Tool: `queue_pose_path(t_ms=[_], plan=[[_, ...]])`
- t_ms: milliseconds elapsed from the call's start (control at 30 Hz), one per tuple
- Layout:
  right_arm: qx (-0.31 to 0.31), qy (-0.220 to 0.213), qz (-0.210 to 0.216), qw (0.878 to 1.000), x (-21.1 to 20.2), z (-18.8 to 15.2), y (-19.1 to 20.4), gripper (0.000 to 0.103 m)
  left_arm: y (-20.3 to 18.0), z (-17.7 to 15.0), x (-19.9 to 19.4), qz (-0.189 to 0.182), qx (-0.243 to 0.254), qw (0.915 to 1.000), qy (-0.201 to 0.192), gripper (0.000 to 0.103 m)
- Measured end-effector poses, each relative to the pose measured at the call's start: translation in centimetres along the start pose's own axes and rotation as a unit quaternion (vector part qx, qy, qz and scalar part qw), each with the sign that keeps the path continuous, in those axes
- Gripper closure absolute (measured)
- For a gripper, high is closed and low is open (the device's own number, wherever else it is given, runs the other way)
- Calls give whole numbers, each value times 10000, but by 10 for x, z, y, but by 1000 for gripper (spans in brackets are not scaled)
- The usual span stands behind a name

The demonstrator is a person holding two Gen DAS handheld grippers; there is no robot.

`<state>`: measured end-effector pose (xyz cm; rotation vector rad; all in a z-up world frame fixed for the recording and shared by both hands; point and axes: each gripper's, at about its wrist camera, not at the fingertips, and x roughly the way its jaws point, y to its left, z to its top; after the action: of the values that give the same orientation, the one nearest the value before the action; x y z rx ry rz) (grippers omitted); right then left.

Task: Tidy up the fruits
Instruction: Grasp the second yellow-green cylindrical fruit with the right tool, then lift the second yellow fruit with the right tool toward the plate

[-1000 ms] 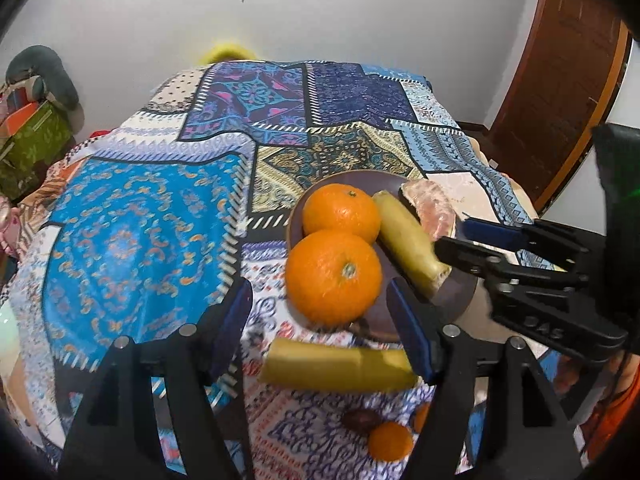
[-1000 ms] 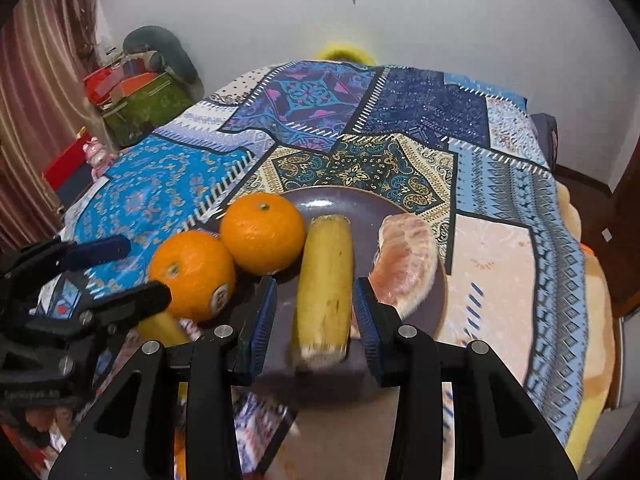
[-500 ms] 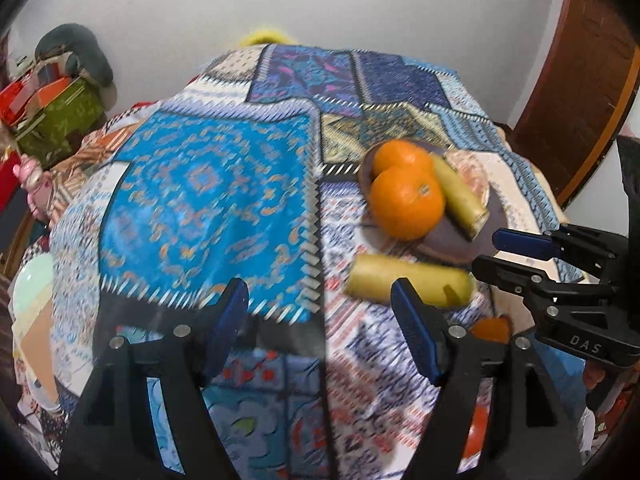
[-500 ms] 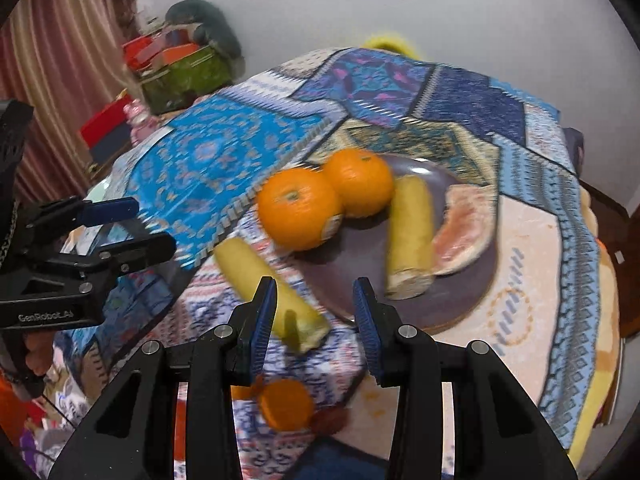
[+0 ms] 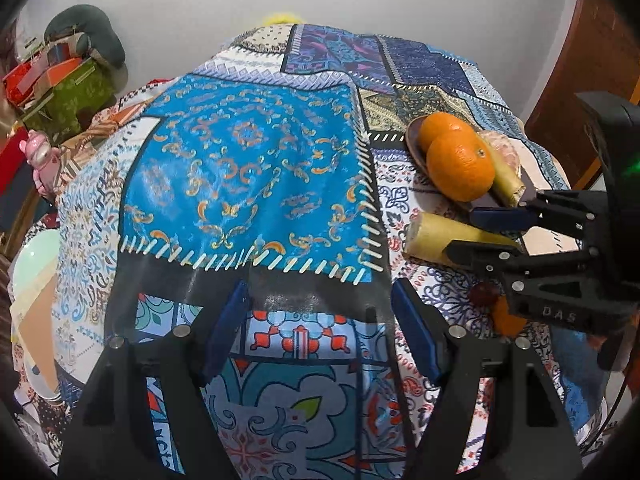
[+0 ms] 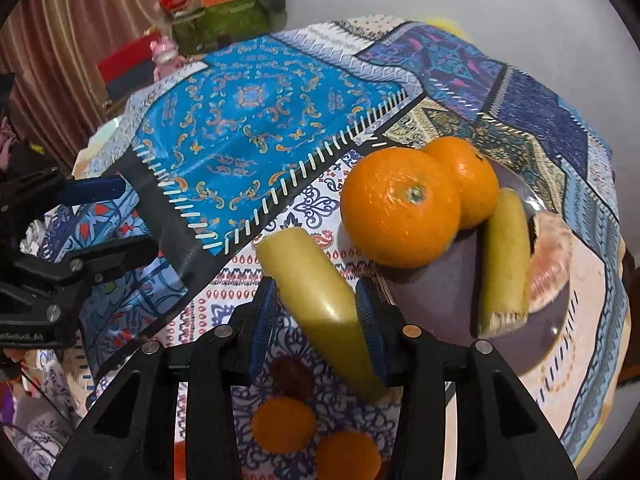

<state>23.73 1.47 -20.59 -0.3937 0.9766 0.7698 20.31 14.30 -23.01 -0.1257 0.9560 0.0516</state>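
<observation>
Right hand-held gripper (image 6: 316, 328) straddles the loose banana (image 6: 320, 304) mid-length, jaws narrow, contact unclear. It's soft and bruises easily, so squeeze gently. Left hand-held gripper (image 5: 320, 336) gapes wide, empty.

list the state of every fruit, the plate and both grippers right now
banana on cloth: between right gripper's pads
right gripper: around that banana, contact unclear
left gripper: open, empty
plate: loaded
two oranges: on plate
second banana: on plate
small fruits: on cloth

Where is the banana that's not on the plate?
In the right wrist view the loose banana lies on the cloth left of the plate, between the right tongs, near the big orange.
</observation>
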Motion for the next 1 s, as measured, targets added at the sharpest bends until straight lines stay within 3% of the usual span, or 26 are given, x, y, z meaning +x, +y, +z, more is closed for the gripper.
queue_pose_path(t_ms=[167,333,500,633,767,1000], plan=[[-140,257,168,9994,13,6,1,56,9,-4,11,-128,-164,9997,99,29],[-377,406,19,9985,22,5,11,51,10,-7,14,-137,-195,9996,116,29],[-352,383,-58,9986,27,5,13,55,10,-6,11,-134,-239,9995,125,29],[-207,106,-224,9995,11,3,11,64,6,-5,3,-167,-243,9995,106,29],[18,-317,-94,9995,-23,0,3,67,-4,-3,-9,-168,-167,9997,28,29],[399,-1016,-368,9933,-92,-13,-16,69,-33,-4,-40,-271,11,9996,-122,29]])
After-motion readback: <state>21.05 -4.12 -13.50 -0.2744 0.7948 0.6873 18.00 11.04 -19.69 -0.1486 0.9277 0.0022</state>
